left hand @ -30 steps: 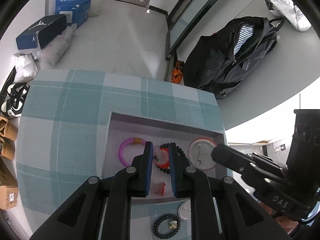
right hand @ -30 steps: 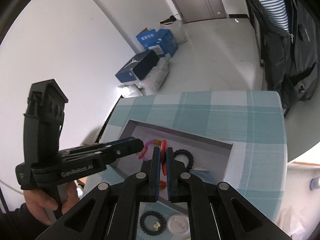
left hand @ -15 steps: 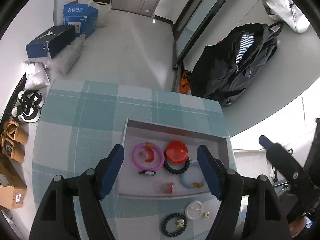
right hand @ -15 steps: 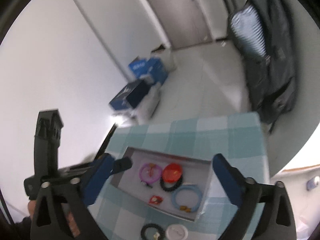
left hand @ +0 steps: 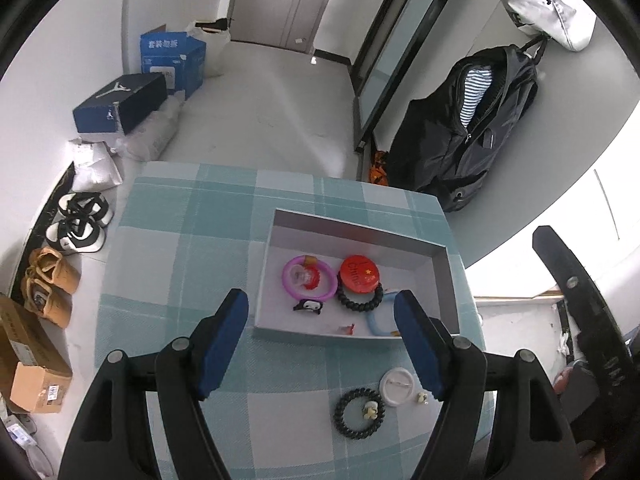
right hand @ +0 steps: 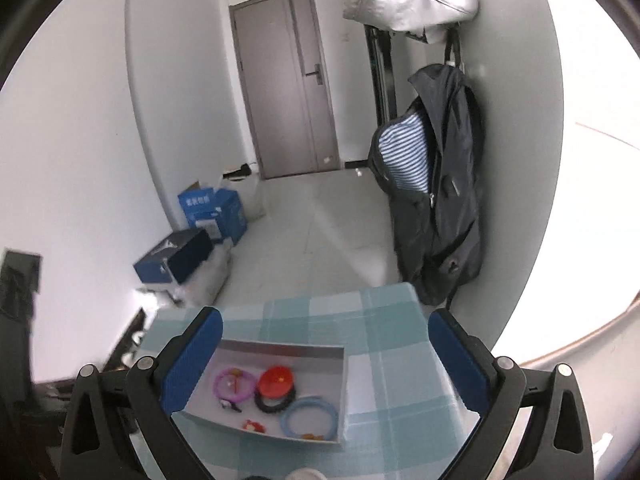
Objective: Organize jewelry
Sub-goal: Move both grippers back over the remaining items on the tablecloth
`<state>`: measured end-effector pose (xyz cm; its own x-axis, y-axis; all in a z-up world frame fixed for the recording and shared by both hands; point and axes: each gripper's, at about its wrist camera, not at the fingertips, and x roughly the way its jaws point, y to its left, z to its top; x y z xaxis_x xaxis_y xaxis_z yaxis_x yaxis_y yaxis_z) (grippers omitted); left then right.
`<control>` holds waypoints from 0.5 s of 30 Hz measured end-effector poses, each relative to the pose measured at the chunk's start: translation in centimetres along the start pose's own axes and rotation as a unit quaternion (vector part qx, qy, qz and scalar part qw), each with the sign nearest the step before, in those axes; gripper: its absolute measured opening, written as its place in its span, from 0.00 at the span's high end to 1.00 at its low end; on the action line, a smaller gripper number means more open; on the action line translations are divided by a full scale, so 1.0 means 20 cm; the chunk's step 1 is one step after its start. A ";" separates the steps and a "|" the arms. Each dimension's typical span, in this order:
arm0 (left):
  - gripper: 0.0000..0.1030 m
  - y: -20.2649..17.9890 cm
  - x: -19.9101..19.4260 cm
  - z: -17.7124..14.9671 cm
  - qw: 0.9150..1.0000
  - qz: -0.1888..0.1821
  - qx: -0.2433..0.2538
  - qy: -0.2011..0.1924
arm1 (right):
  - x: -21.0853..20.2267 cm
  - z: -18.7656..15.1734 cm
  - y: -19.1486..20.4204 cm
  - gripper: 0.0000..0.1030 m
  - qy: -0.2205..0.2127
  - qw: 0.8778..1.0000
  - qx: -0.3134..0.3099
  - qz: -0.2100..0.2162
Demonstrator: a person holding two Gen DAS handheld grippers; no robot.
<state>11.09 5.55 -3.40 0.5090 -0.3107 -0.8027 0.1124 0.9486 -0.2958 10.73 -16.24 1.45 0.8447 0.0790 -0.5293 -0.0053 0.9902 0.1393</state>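
Note:
A grey tray [left hand: 360, 229] on the teal checked tablecloth [left hand: 180, 264] holds a purple ring [left hand: 309, 279], a red round badge [left hand: 359, 274] lying on a black beaded bracelet [left hand: 359, 302], a light blue ring [left hand: 378, 322], a small black-and-white clip [left hand: 308, 306] and a tiny red piece [left hand: 347, 329]. In front of the tray lie a black bracelet with a charm [left hand: 359, 412], a white round badge [left hand: 396, 386] and a small stud [left hand: 422, 398]. My left gripper [left hand: 320, 304] hangs open and empty above the tray's near edge. My right gripper [right hand: 324, 320] is wide open and empty, higher up, with the tray [right hand: 280, 350] below it.
The table's far edge drops to a grey floor with blue boxes [left hand: 120, 104], shoes [left hand: 78, 220] and cardboard boxes [left hand: 36, 368] on the left. A black jacket [left hand: 464, 132] hangs at the right beside a framed glass panel. A closed door [right hand: 288, 84] stands at the back.
Both grippers were shut low inside the tray; both have since opened wide and drawn back and upward. The red badge now lies free in the tray. The right view has tilted up toward the door.

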 end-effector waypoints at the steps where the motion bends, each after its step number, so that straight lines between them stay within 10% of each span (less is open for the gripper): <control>1: 0.31 0.00 -0.01 -0.01 1.000 0.002 0.000 -0.002 | -0.01 0.00 0.01 0.00 -0.001 1.000 -0.014 0.004; 7: 0.31 -0.02 -0.04 -0.07 1.000 0.012 0.007 -0.002 | -0.12 -0.10 0.08 0.00 -0.048 0.993 -0.104 -0.003; 15: 0.31 -0.08 -0.05 -0.22 1.000 0.016 0.017 0.015 | -0.04 -0.18 -0.02 0.00 0.083 0.991 -0.107 0.012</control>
<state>6.64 4.11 -4.48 0.4876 -0.2814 -0.8265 0.1251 0.9594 -0.2528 8.16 -16.38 -1.24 0.7431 0.1034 -0.6611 -0.1524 0.9882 -0.0168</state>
